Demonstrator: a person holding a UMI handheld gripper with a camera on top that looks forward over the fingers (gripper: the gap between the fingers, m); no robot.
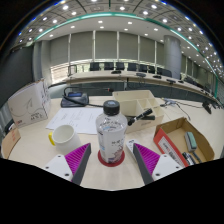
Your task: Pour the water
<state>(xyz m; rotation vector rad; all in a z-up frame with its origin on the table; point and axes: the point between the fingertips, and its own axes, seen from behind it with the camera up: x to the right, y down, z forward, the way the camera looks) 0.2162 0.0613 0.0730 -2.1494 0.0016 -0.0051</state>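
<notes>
Nearest, the jaws (111, 160) stand wide open and hold nothing, their two magenta pads (80, 159) splayed to left and right. Between them, with a clear gap at either side, a clear water bottle (111, 132) with a dark cap stands upright on a small red coaster (111, 158) on the pale counter (40, 148). It rests on its own support; neither finger touches it.

Just to the left of the bottle, near the left finger, sits a white cup (66, 138) with a pink inside, seemingly the vessel to be filled. To the right lies an open cardboard box (182, 141) with small items in it.

Farther back, sheets of white paper (80, 117) lie behind the cup, a larger cardboard box (139, 103) stands behind the bottle, a white box (29, 104) sits at far left, and a dark bag (75, 98) rests beyond the paper. Rows of desks and chairs fill the far room.

The step in hand looks like the approach to grasp: pouring has not begun. The next move calls for closing evenly on the bottle's body, then lifting it clear and carrying it left over the cup. Whether the cap is loosened I cannot tell; if tight, no water will flow.
</notes>
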